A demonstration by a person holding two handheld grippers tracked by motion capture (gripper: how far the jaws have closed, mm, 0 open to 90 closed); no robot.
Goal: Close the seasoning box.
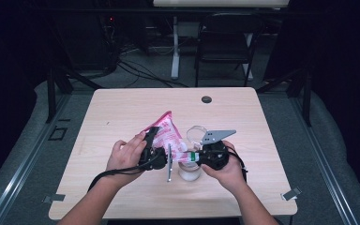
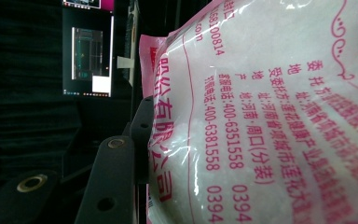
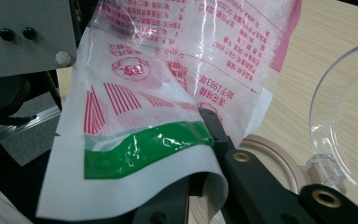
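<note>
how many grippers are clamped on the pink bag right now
2. The left gripper grips the bag by its filled body, tilting it over the clear jar. The right gripper pinches the bag's green-striped lower edge beside the jar's open lid.

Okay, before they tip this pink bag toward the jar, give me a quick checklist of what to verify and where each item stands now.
1. Left gripper clamped on the pink bag: ok, a jaw presses its side in the left gripper view.
2. Right gripper shut on the bag's green-striped corner: ok, film pinched between the jaws.
3. Bag lifted off the table: ok, held tilted above it.
4. Jar under the bag's lower end: ok in the high view.
5. Clear hinged lid swung open: ok.
6. Bag corner actually cut or torn open: cannot tell.
</note>
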